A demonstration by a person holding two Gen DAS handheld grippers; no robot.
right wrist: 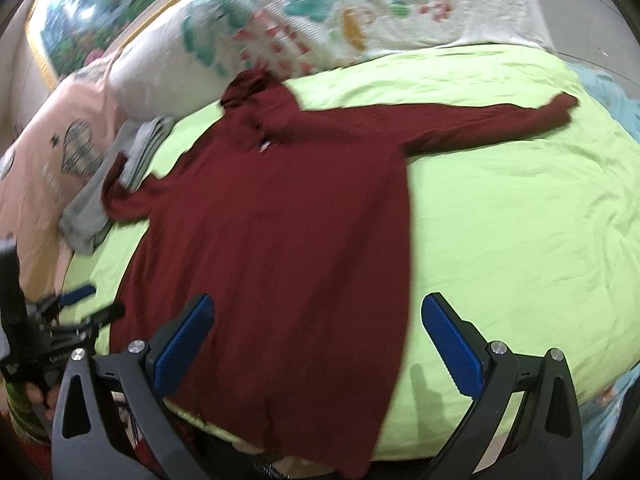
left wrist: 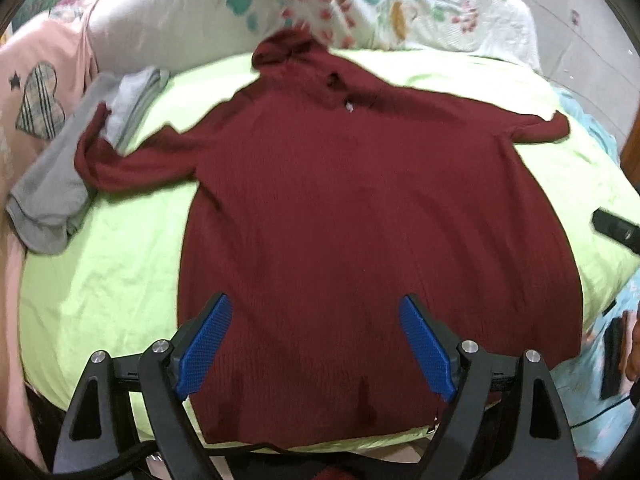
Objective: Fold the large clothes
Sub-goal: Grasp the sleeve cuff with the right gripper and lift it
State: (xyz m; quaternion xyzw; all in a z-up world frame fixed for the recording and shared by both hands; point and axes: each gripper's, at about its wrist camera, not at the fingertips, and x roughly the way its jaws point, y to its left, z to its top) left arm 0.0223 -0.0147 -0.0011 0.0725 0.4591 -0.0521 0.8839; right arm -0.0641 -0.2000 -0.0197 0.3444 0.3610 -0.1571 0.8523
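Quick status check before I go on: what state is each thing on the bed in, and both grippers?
Sweater: spread flat, unfolded, sleeves out to both sides, hem toward the grippers.
Left sleeve: cuff end lying on the grey garment.
Grey garment: roughly folded, at the sheet's edge.
Green sheet: laid out, lightly wrinkled.
Left gripper: open, empty, above the hem.
Right gripper: open, empty.

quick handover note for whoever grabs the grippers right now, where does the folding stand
Left gripper: open, empty, above the hem.
Right gripper: open, empty, over the lower right edge.
Dark red sweater: spread flat on the green sheet, hood toward the pillows, both sleeves out; its left cuff overlaps a grey garment.
Done: laid out.
Left: all folds, sleeves first probably.
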